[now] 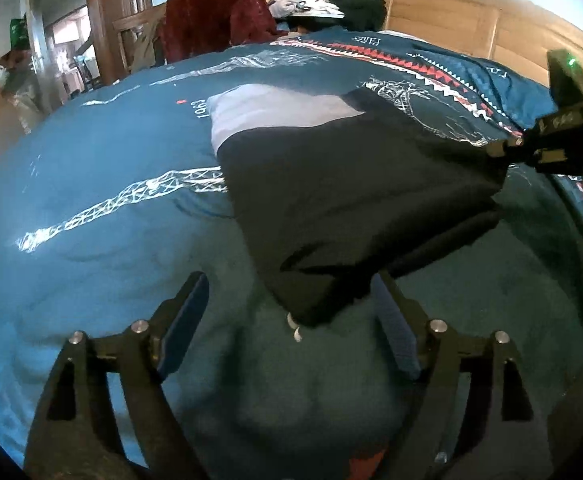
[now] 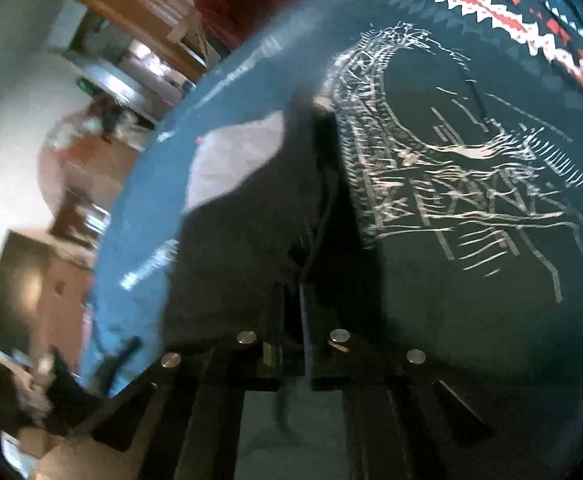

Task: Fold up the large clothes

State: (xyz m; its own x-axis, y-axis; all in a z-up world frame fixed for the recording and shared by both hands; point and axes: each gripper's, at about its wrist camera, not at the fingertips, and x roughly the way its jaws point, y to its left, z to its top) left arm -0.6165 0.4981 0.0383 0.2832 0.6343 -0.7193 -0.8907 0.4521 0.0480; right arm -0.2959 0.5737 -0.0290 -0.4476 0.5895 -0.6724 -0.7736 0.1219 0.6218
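Dark garment (image 1: 351, 200) hides right hand-held gripper (image 2: 291, 300) tips clamping it; left hand-held gripper (image 1: 291, 320) gapes empty.

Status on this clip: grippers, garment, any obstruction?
Left hand-held gripper open, garment corner between its fingers. Right hand-held gripper shut on dark garment, lifting one corner off the blue bedspread. Nothing in the way.

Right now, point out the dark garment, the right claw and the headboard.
Garment (image 1: 351, 184): left wrist view, middle of dark panel.
Right claw (image 2: 291, 304): right wrist view, between fingertips shut on the garment.
Headboard (image 1: 451, 12): left wrist view, wooden face.
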